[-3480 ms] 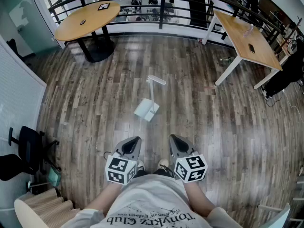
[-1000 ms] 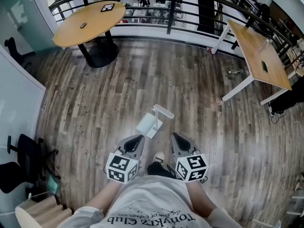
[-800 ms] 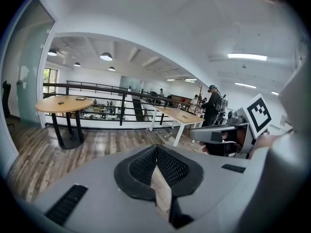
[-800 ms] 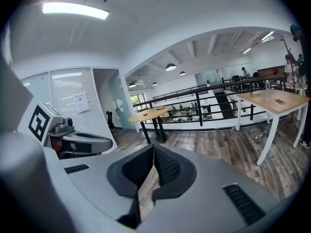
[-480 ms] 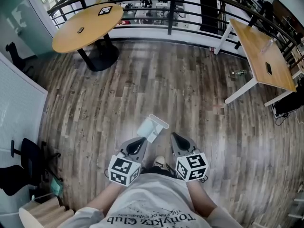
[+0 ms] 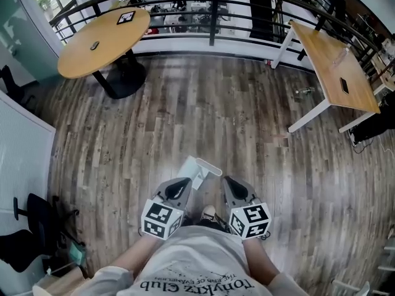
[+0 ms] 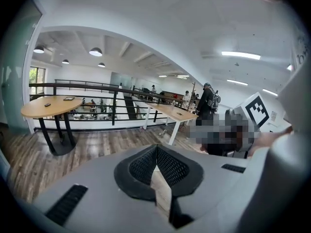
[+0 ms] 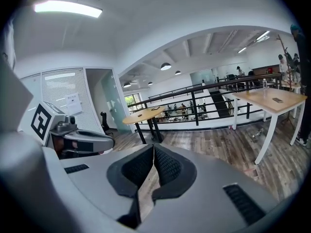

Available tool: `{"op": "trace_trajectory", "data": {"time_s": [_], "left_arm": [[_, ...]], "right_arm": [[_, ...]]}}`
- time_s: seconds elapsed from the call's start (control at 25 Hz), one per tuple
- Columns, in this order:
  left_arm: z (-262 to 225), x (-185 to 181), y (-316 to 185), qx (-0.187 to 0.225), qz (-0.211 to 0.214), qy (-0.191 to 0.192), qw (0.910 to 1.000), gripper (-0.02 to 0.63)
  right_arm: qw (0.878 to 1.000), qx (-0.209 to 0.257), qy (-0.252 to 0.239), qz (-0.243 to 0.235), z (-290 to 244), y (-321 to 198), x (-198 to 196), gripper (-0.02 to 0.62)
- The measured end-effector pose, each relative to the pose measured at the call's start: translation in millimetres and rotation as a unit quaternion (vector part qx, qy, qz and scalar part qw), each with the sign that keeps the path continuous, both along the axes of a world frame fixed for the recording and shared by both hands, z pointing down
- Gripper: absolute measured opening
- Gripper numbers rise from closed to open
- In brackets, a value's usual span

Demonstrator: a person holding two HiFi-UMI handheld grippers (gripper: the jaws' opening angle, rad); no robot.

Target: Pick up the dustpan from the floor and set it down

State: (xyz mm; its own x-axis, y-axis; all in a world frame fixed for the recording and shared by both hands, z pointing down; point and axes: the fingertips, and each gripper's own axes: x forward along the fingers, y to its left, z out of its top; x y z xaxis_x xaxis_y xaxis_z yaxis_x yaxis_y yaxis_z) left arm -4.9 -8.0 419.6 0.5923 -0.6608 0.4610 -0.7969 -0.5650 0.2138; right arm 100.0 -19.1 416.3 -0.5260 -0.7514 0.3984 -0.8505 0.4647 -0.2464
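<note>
Dustpan down on the floor, both claws empty

Looking at a white plastic long-handled dustpan [image 6: 190,167] parked on the grey-brown wood-plank floor [image 6: 123,140], just ahead of the left gripper [image 6: 180,185] and the right gripper [image 6: 229,185], roughly between the tips and nearer the left one. Stands with its long axis up toward the camera, so badly foreshortened, top grip bar off to the right of the pan. Can't tell which way the mouth faces. Seeing both sets of jaws pinched together on nothing.
</note>
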Motion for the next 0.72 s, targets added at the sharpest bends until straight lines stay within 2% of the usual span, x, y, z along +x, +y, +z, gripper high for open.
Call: {"op": "trace_trajectory", "data": {"time_s": [0.48,0.72], "left_arm": [[5.3,-20.7,-36.8,-0.006,0.001,0.002,1.0,0.023],[24.2,-23.5,-51.5,-0.013,0.006,0.0,0.9999,0.023]], "right_arm": [[0.999,-0.004,0.022,0.029,7.4,-37.8,6.0,0.026],[0.999,-0.011,0.052,0.01,27.6,-52.3,3.8,0.026]]}}
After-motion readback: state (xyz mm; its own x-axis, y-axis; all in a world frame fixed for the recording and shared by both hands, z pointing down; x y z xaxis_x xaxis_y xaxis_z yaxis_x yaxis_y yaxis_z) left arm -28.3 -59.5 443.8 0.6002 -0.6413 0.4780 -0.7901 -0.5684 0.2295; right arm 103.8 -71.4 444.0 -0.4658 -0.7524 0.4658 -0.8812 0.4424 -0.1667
